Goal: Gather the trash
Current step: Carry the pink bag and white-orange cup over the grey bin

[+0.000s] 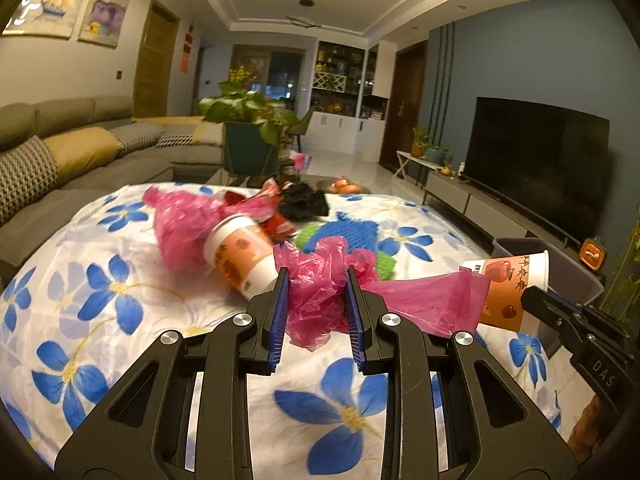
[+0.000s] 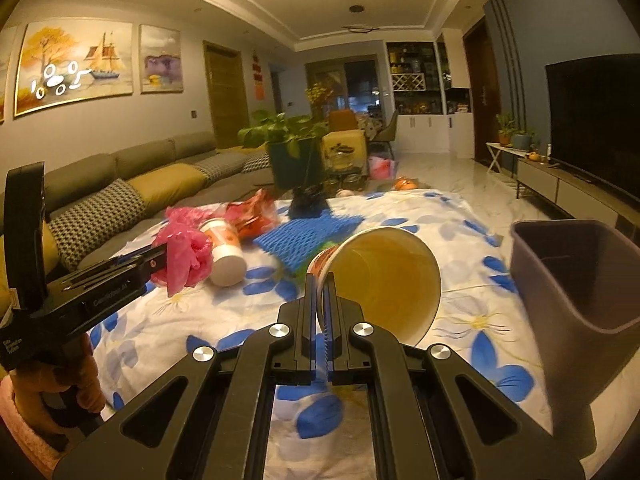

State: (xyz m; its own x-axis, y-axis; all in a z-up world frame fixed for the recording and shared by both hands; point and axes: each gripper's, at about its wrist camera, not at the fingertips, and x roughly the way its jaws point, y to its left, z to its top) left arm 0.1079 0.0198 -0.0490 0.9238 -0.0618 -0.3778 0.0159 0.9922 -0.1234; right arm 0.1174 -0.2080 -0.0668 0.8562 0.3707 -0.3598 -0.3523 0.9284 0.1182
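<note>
Bin (image 2: 576, 280) blurred, cut off below

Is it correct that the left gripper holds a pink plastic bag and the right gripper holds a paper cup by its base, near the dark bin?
Not fully. The right gripper holds the paper cup by its rim, not its base; the right wrist view shows its fingers pinching the rim beside the open mouth. The rest stands: the left gripper holds the pink plastic bag, and the dark bin is near.

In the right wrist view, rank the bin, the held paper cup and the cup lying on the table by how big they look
1. Dark bin
2. Held paper cup, inflated by nearness to the camera
3. Lying paper cup
</note>
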